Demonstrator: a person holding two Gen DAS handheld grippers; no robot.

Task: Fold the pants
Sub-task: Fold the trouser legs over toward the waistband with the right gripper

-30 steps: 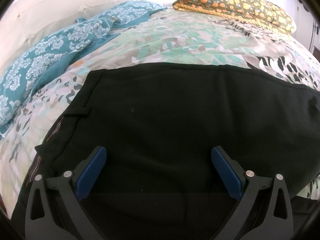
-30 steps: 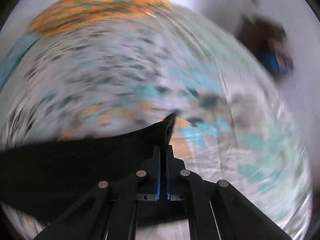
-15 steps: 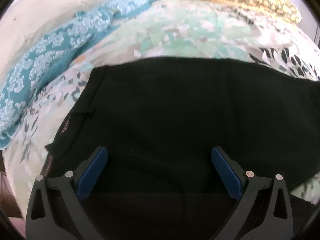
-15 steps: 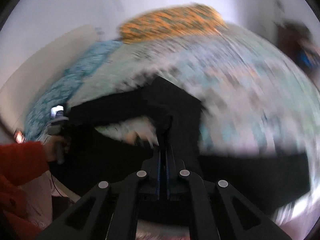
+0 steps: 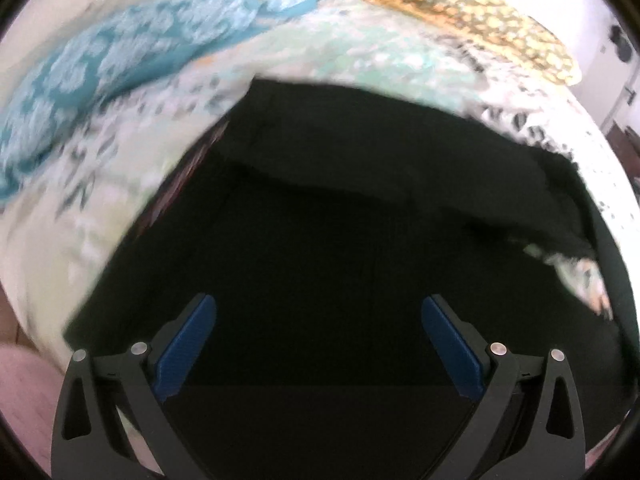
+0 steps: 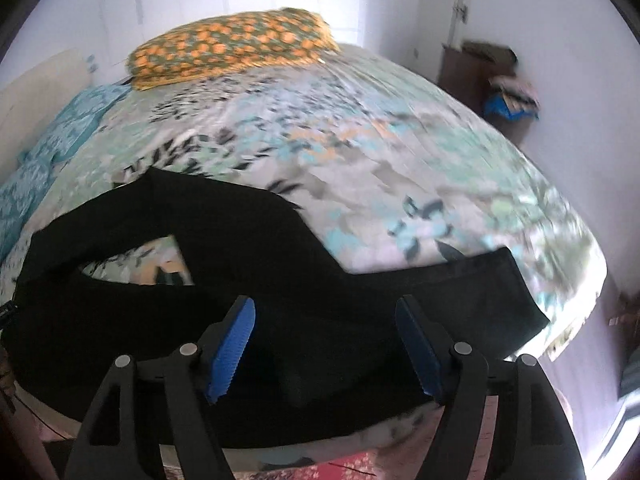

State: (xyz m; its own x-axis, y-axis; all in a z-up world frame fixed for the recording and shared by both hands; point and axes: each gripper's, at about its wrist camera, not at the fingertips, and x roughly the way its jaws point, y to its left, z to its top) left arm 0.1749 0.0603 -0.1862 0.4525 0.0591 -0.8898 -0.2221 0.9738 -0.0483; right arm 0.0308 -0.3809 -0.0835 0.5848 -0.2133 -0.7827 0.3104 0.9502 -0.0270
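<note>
Black pants (image 5: 340, 208) lie on the patterned bedspread (image 5: 360, 48). In the right wrist view the pants (image 6: 248, 280) are partly doubled over, one leg lying bent across the other with a gap of bedspread showing between them, and the leg end reaching right toward the bed's edge. My left gripper (image 5: 318, 344) is open and empty, low over the waistband end. My right gripper (image 6: 326, 348) is open and empty, just above the black cloth near the bed's front edge.
An orange-patterned pillow (image 6: 232, 48) lies at the head of the bed. A teal floral cloth (image 5: 140, 52) lies along the left side. A dark side table (image 6: 480, 76) with clutter stands by the right wall. The bed's front edge is close below both grippers.
My right gripper was shut on a pants leg, carried it over the other leg and has opened, letting go. My left gripper stayed open and shifted closer over the waistband.
</note>
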